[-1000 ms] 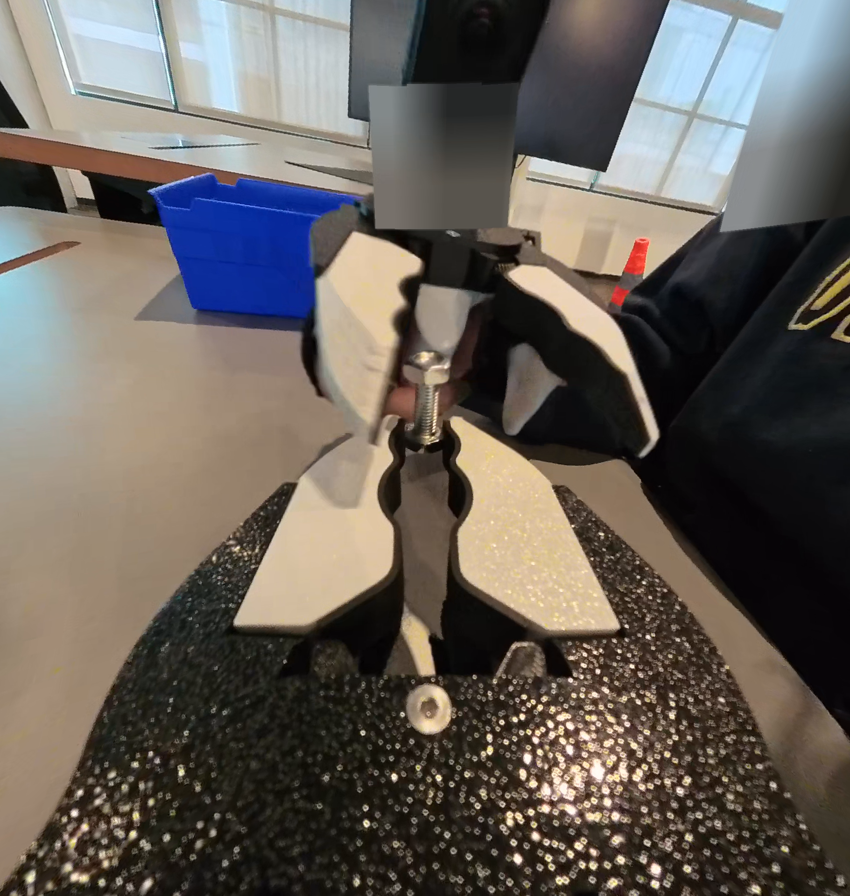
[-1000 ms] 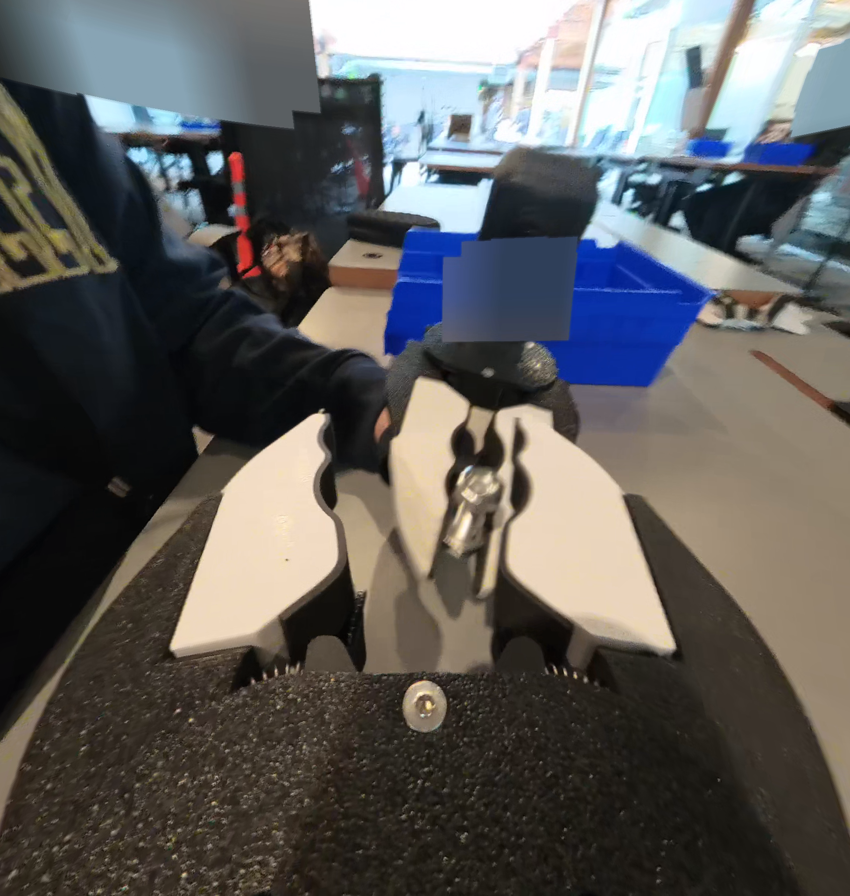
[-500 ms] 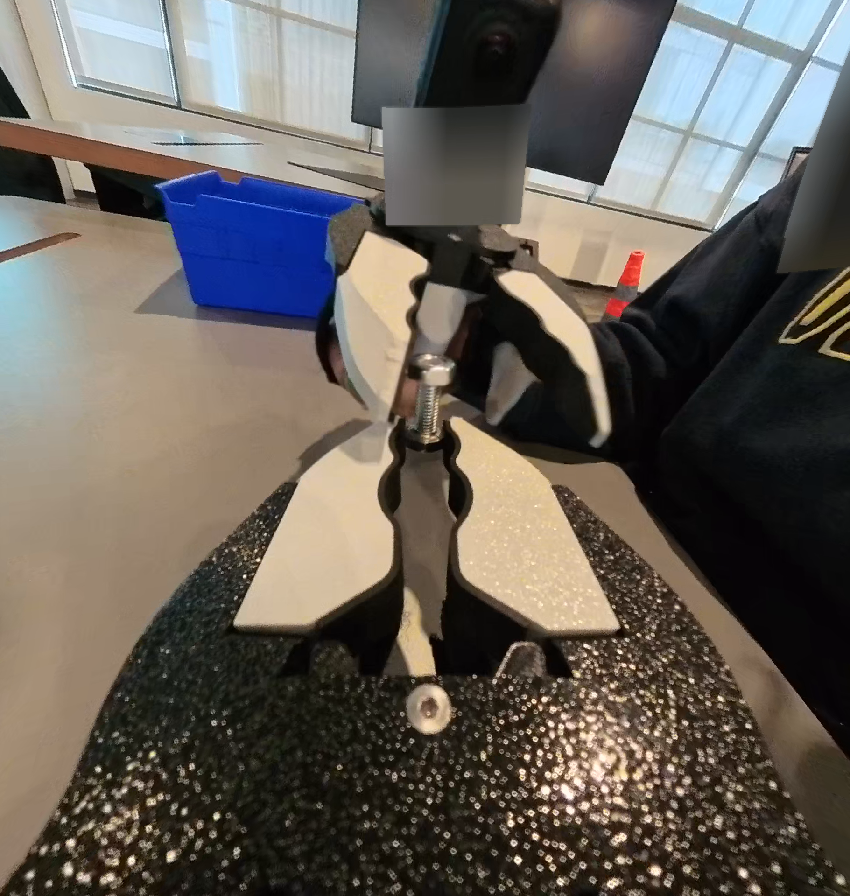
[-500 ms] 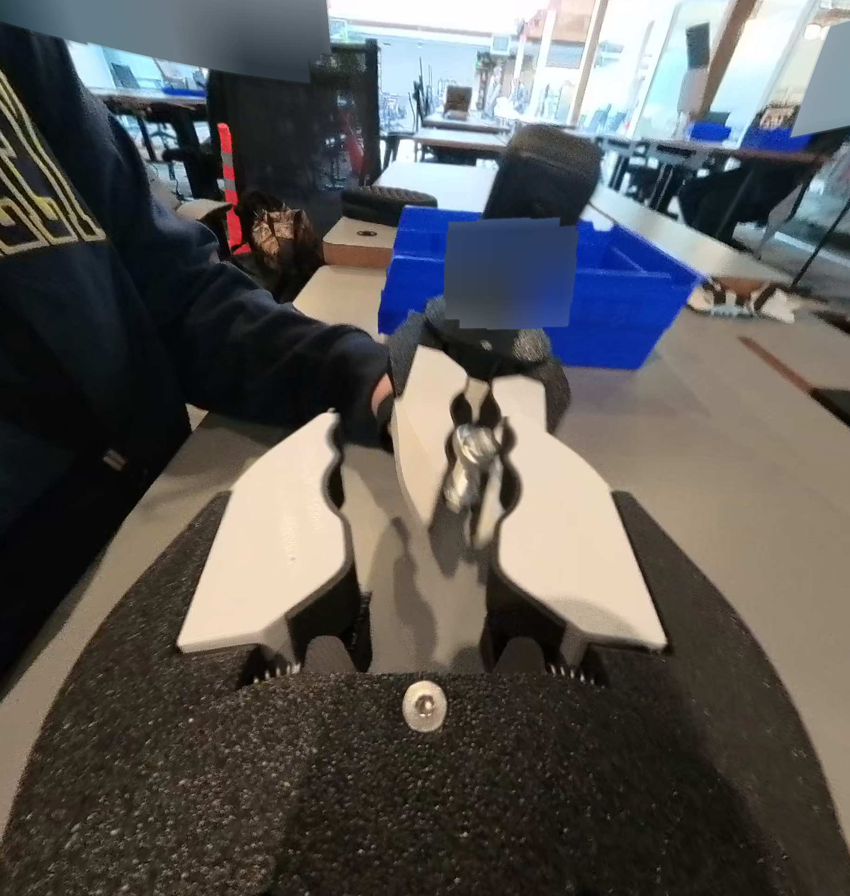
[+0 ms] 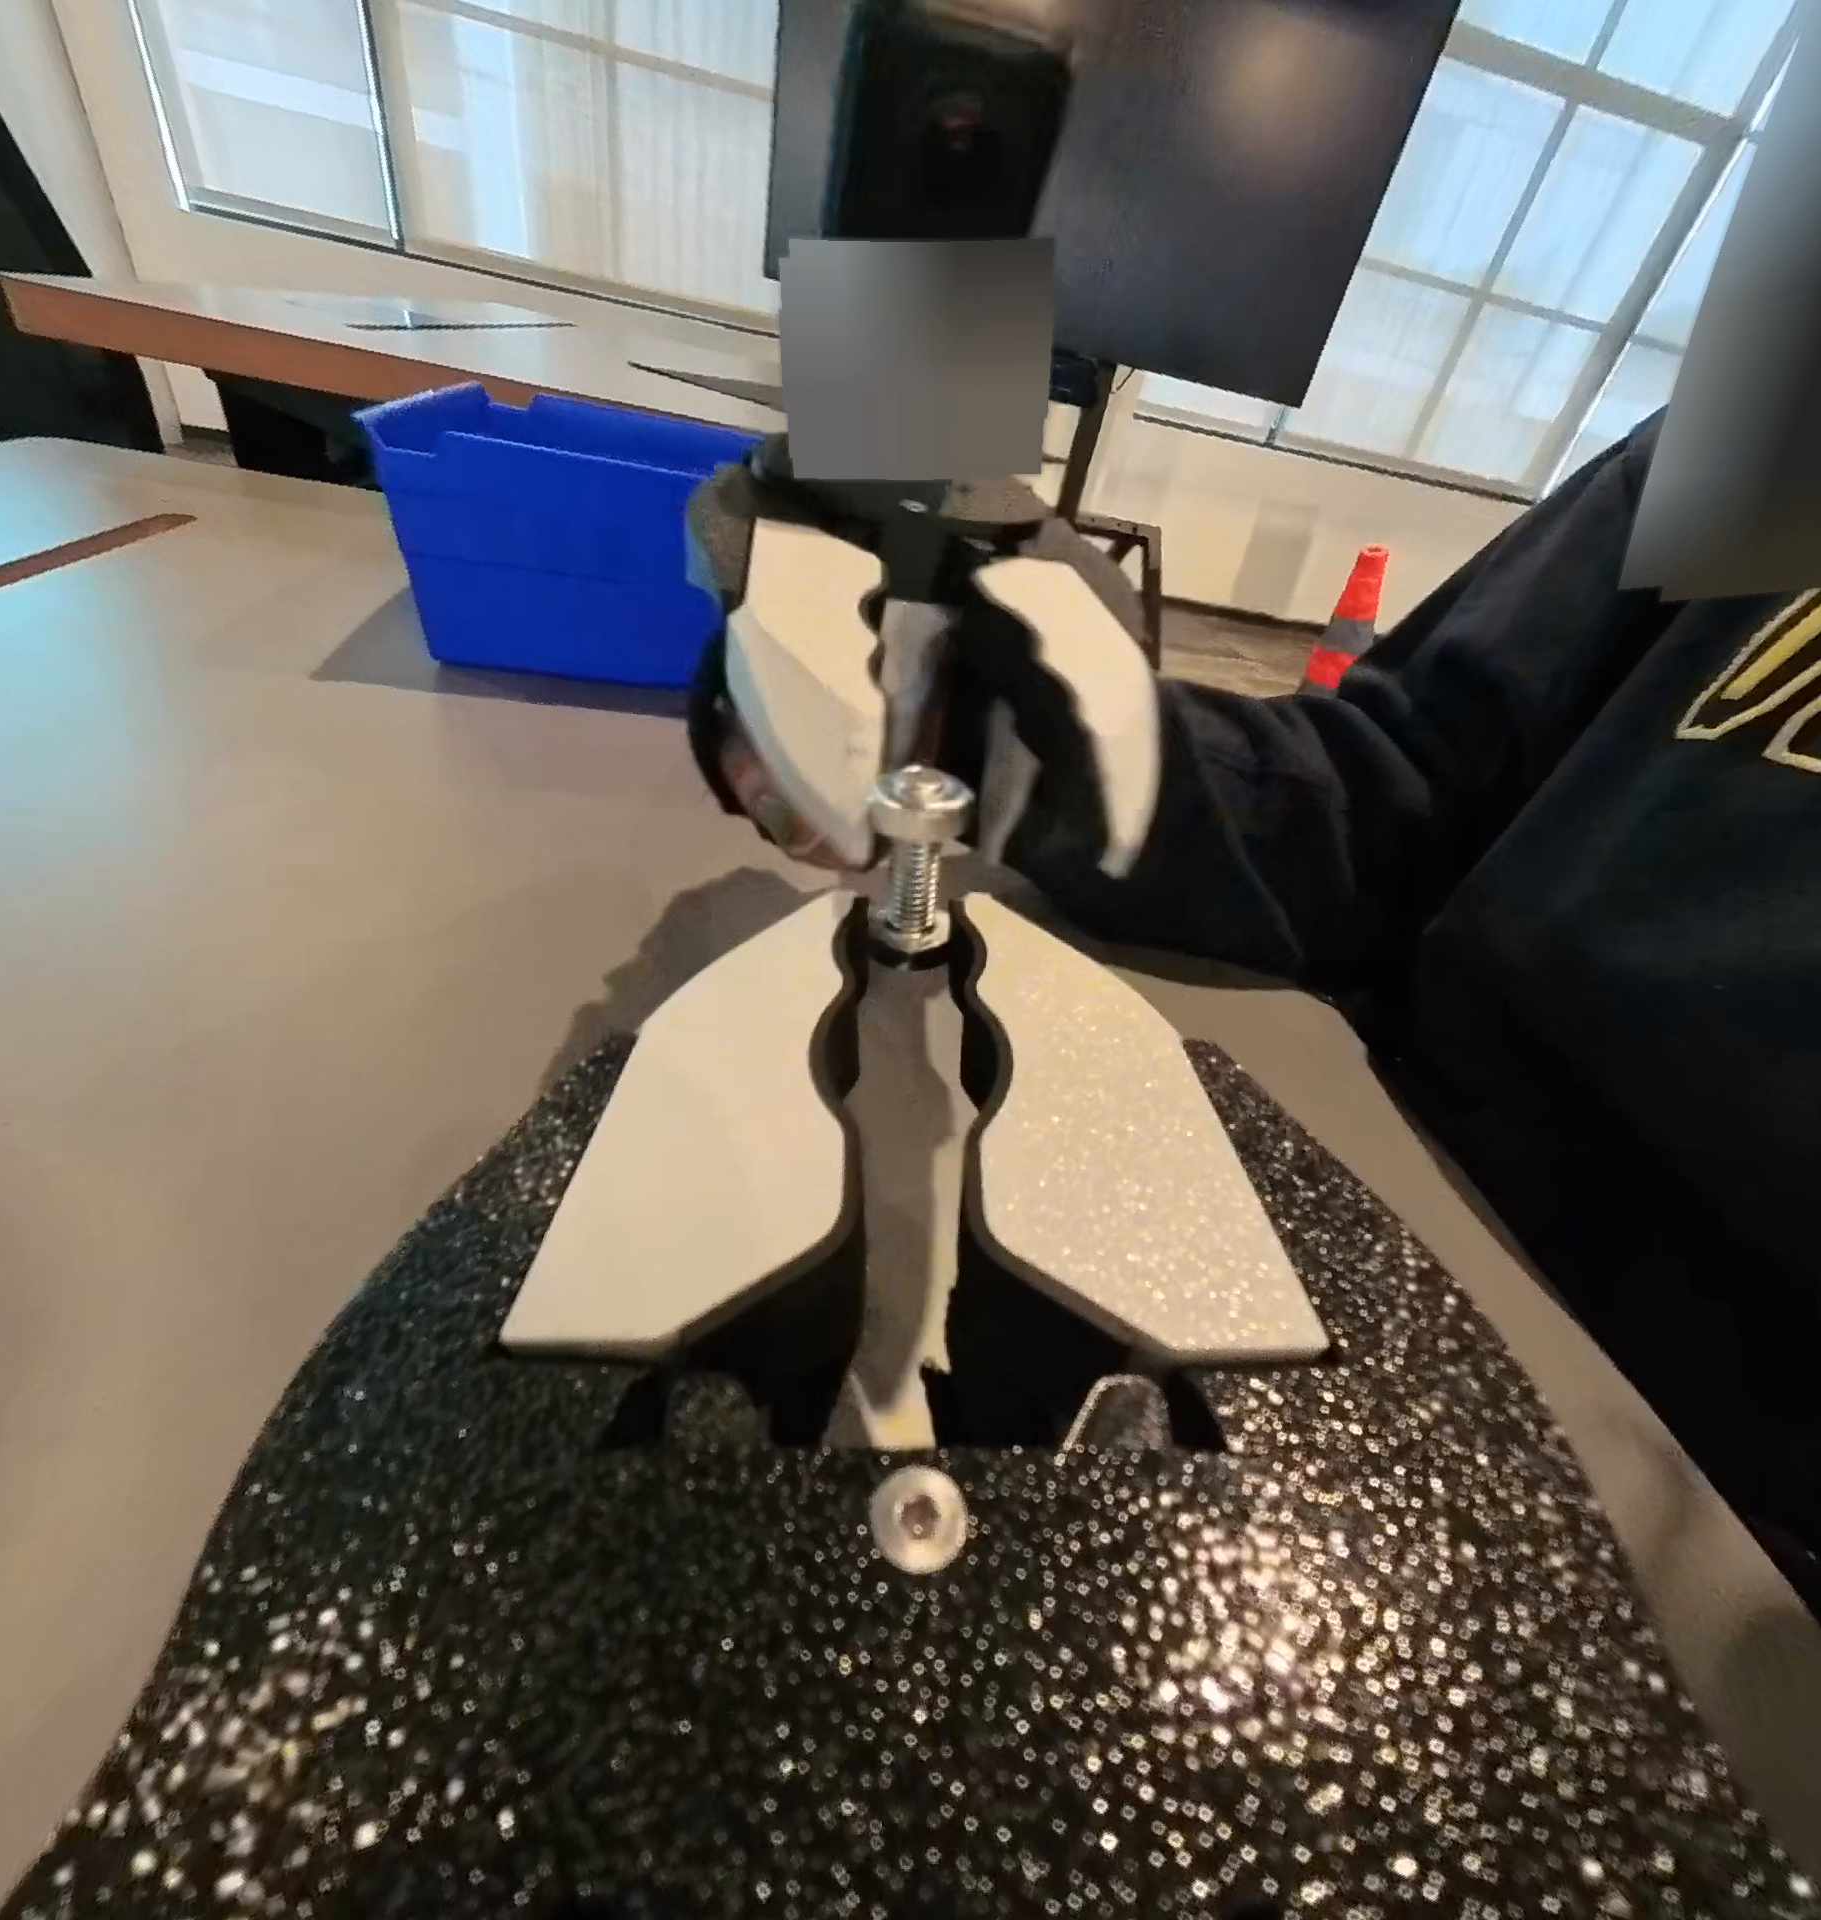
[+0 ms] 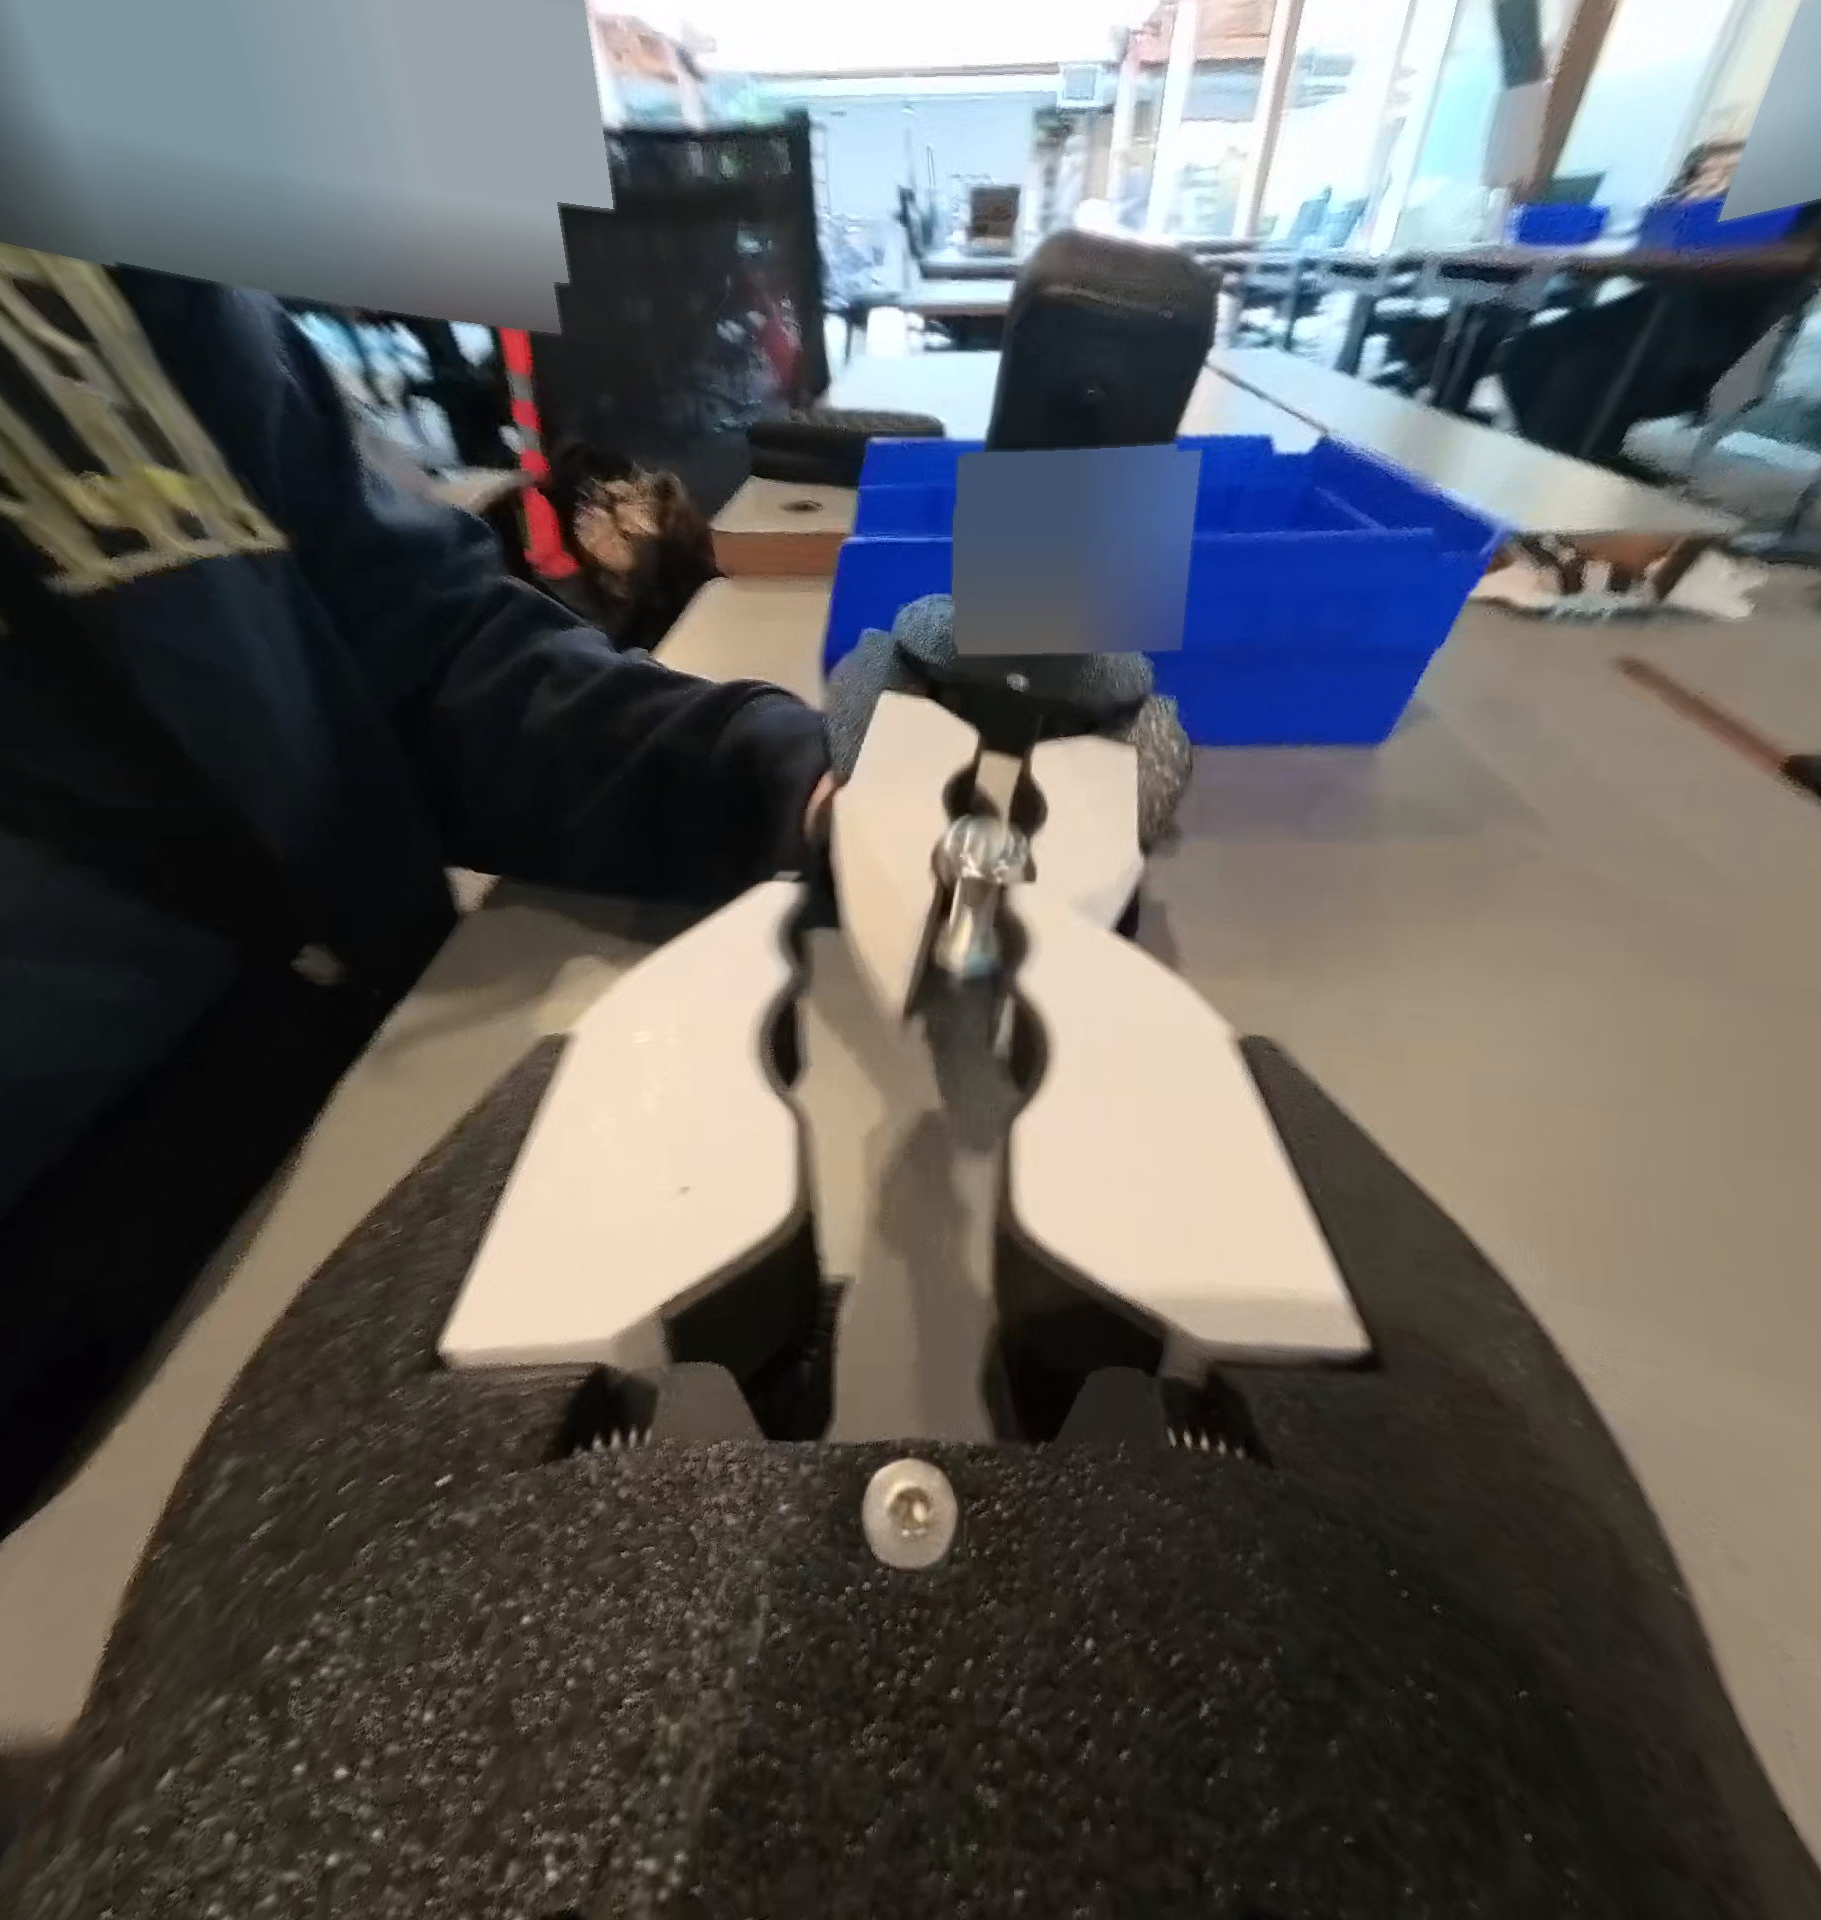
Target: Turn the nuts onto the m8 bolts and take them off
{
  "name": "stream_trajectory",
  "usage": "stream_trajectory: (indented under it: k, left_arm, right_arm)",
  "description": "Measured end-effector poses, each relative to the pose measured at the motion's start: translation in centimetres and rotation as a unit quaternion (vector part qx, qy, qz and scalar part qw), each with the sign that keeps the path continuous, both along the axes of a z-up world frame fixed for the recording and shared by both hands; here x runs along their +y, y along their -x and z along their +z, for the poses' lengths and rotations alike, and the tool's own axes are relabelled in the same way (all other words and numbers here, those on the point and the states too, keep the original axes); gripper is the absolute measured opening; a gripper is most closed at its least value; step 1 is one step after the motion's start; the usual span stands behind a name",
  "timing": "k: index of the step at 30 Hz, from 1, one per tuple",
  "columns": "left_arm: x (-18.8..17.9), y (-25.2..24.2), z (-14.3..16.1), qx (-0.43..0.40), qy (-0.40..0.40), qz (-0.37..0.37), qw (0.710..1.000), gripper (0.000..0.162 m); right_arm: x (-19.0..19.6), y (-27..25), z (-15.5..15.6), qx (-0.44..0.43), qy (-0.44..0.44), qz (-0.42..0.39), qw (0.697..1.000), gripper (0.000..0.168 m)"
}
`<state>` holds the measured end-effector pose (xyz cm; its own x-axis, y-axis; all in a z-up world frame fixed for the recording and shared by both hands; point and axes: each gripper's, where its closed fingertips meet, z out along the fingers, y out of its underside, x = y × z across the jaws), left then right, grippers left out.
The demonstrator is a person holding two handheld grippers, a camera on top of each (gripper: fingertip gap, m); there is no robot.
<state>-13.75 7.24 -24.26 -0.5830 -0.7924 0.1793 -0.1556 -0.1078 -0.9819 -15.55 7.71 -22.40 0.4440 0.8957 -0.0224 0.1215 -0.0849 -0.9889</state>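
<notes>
A silver M8 bolt (image 5: 911, 883) stands upright, head up, with a nut (image 5: 908, 940) low on its thread. My left gripper (image 5: 908, 925) is shut on the nut at its fingertips and holds the bolt above the grey table (image 5: 262, 935). My right gripper (image 5: 989, 857) faces it from beyond, open, with one finger on each side of the bolt head. In the right wrist view the bolt (image 6: 973, 894) sits between my right gripper's (image 6: 911, 920) fingertips, close to the right one. The left gripper (image 6: 958, 982) reaches in from behind it.
A blue plastic bin (image 5: 553, 561) stands on the table behind the grippers; it also shows in the right wrist view (image 6: 1301, 644). A person's dark sleeve (image 5: 1301, 810) reaches in from the right. An orange cone (image 5: 1353, 613) stands on the floor beyond. Left and right tips are no more than a few centimetres apart.
My right gripper's fingers have narrowed around the bolt head and turned more upright. My left gripper keeps its hold on the nut and bolt.
</notes>
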Motion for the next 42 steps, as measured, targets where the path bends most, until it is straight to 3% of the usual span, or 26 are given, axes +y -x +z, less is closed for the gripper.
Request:
stream_trajectory:
  k: [1, 4, 8, 12, 15, 18, 22, 28, 30, 34, 39, 42]
  left_arm:
    - [0.2, 0.0, 0.1, -0.001, 0.006, 0.003, 1.0, 0.014]
    - [0.3, 0.0, 0.2, -0.003, 0.012, 0.0, 1.0, 0.014]
    - [-0.4, -0.2, -0.1, 0.003, 0.003, -0.011, 1.0, 0.014]
    - [-0.5, -0.2, -0.2, 0.005, 0.001, -0.014, 1.0, 0.014]
    - [-0.3, -0.1, -0.3, 0.007, -0.003, -0.01, 1.0, 0.014]
    - [0.3, 0.0, 0.0, 0.002, 0.005, 0.002, 1.0, 0.014]
    - [0.0, 0.0, 0.0, 0.002, 0.012, -0.007, 1.0, 0.014]
    - [-1.0, -0.3, -0.4, 0.012, -0.001, -0.024, 1.0, 0.014]
    - [-0.9, -0.3, -0.3, 0.009, 0.004, -0.022, 1.0, 0.014]
    - [-0.8, -0.2, -0.1, 0.005, 0.01, -0.02, 1.0, 0.014]
    - [-0.8, -0.2, -0.2, 0.009, 0.009, -0.023, 1.0, 0.014]
    - [-1.0, -0.2, -0.3, 0.012, 0.001, -0.025, 1.0, 0.014]
  right_arm:
    - [-0.1, -0.9, 0.4, 0.016, 0.003, -0.003, 1.0, 0.03]
    - [0.5, -1.6, 0.9, 0.024, -0.019, -0.037, 0.999, 0.042]
    - [1.0, 0.7, 0.8, 0.019, -0.035, -0.027, 0.999, 0.062]
    - [0.7, 2.9, 0.9, 0.022, -0.045, -0.001, 0.999, 0.069]
    - [0.4, 2.1, -0.1, -0.013, -0.028, 0.001, 1.0, 0.06]
    - [-0.4, -1.5, 0.2, 0.017, 0.022, -0.007, 1.0, 0.038]
    - [0.3, -2.9, 0.8, 0.04, -0.004, -0.051, 0.998, 0.056]
    - [0.4, 2.3, 0.5, 0.017, -0.041, 0.0, 0.999, 0.072]
    - [0.1, 2.8, -0.4, -0.006, -0.032, 0.014, 0.999, 0.069]
    - [-0.8, -0.3, 0.0, 0.016, 0.002, 0.018, 1.0, 0.041]
    - [0.5, -1.5, 0.5, 0.014, -0.031, -0.043, 0.999, 0.049]
    - [0.4, -0.1, -0.3, -0.008, -0.023, -0.023, 0.999, 0.042]
